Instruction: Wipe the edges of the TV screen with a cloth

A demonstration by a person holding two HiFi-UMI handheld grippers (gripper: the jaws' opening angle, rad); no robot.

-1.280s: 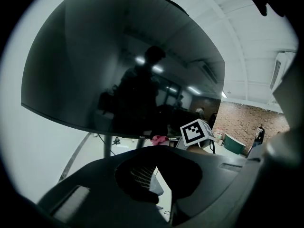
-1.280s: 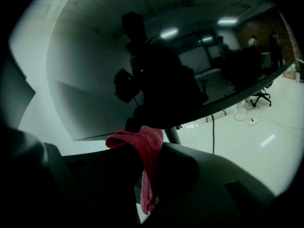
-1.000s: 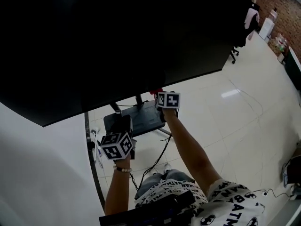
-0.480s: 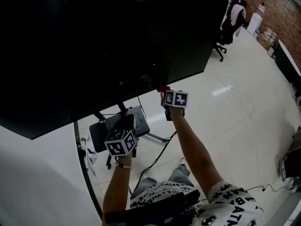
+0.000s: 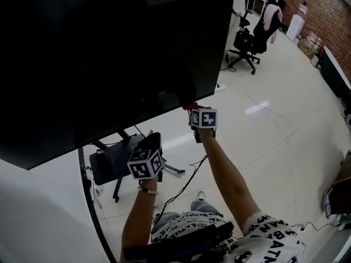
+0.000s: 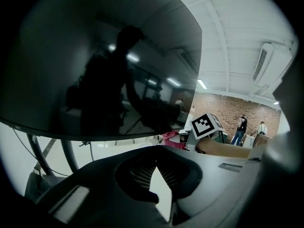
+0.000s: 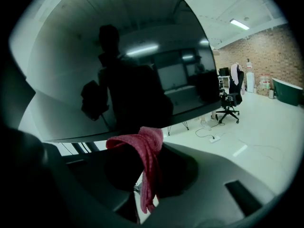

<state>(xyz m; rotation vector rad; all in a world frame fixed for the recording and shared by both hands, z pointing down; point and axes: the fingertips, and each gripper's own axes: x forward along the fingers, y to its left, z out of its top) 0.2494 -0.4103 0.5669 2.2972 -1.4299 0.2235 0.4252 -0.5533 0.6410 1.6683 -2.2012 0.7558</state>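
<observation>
The big black TV screen (image 5: 109, 53) fills the upper left of the head view; its lower edge (image 5: 137, 119) slants up to the right. My right gripper (image 5: 196, 112) is shut on a red cloth (image 5: 190, 106), which it holds against that lower edge close to the bottom right corner. In the right gripper view the cloth (image 7: 145, 151) drapes over the jaws just under the screen (image 7: 123, 70). My left gripper (image 5: 149, 142) hangs lower and to the left, away from the screen, its jaws shut on nothing. The left gripper view shows the screen (image 6: 95, 56) and the cloth (image 6: 172, 139).
The TV stand's base and legs (image 5: 109, 160) stand on the white floor under the screen, with cables (image 5: 184, 188) trailing from it. An office chair (image 5: 247, 43) stands at the back right by a brick wall (image 5: 323, 4). Two people (image 6: 242, 127) are far off.
The right gripper and the cloth have slid right along the screen's lower edge, nearer the bottom right corner. The left gripper stayed below the screen.
</observation>
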